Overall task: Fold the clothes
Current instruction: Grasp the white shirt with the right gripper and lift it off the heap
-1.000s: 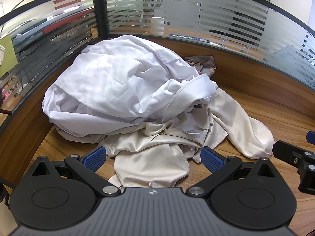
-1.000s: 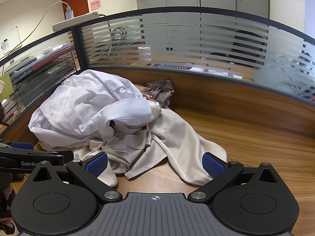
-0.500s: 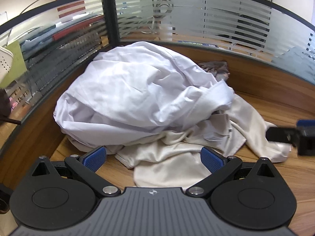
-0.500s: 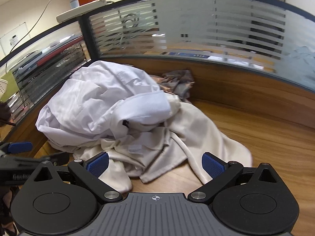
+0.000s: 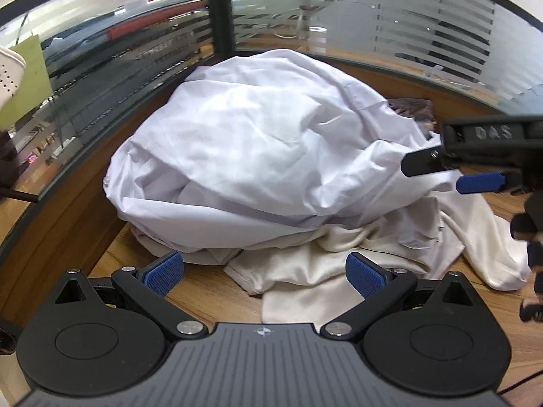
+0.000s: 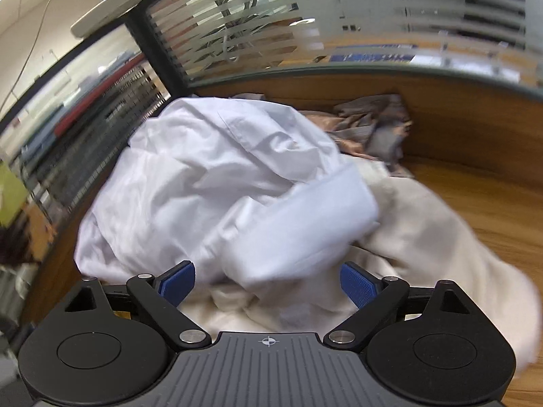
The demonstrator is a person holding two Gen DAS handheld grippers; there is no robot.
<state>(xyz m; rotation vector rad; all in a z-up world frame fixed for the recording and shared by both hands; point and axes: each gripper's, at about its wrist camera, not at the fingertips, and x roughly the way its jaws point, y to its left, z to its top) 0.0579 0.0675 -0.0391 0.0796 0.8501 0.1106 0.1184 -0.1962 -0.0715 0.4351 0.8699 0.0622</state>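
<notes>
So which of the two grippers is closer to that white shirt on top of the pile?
Right. The right gripper is at the white shirt, fingers open around a fold of it. The left gripper is lower, at the pile's front edge by the cream garment.

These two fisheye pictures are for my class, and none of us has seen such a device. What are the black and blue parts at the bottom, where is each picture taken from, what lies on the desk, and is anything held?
The black parts are hand-held grippers, one in each of a person's hands; no robot arm is involved. Each carries a camera looking forward along its two blue-padded fingers.

One picture comes from the left gripper, the other from the right gripper. The right gripper also shows from the side at the edge of the left view.

On the wooden desk, in a corner of glass partitions, lies an unfolded heap: a white shirt on top, a cream garment beneath, and a brownish patterned cloth behind.

Both grippers are open and hold nothing. The right view is blurred.
</notes>
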